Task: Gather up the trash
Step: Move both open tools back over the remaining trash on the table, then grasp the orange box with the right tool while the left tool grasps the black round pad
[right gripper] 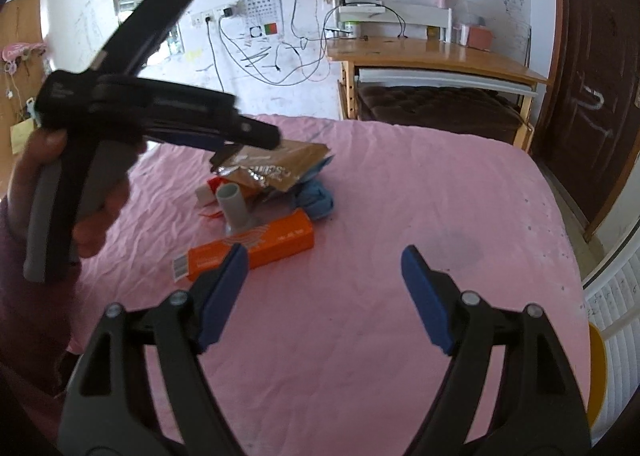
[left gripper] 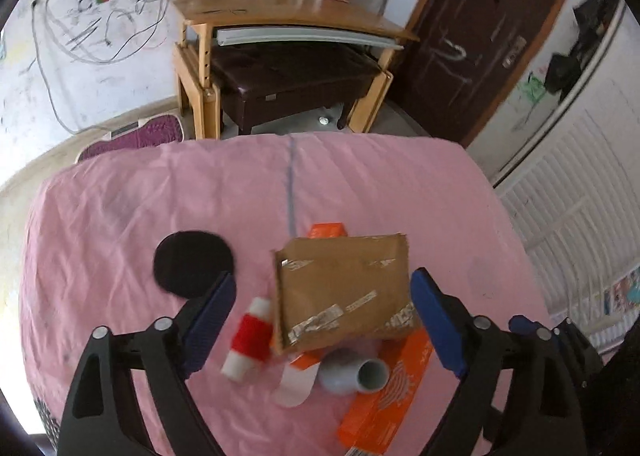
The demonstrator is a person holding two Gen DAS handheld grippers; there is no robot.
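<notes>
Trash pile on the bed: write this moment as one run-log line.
left hand-held gripper: open, above cardboard piece | right hand-held gripper: open, empty | orange box, grey pipe fitting: on pink sheet

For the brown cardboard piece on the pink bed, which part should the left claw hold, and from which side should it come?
Hold the brown cardboard piece across its side edges, coming from above. It lies nearly flat on the other trash, tilted, with both edges free. The open left claw likely already spans it.

Pink bedsheet (left gripper: 120,216); brown envelope (left gripper: 344,288), orange box (right gripper: 256,248), grey pipe (left gripper: 356,376), seemingly red-banded white roll (left gripper: 250,340)
</notes>
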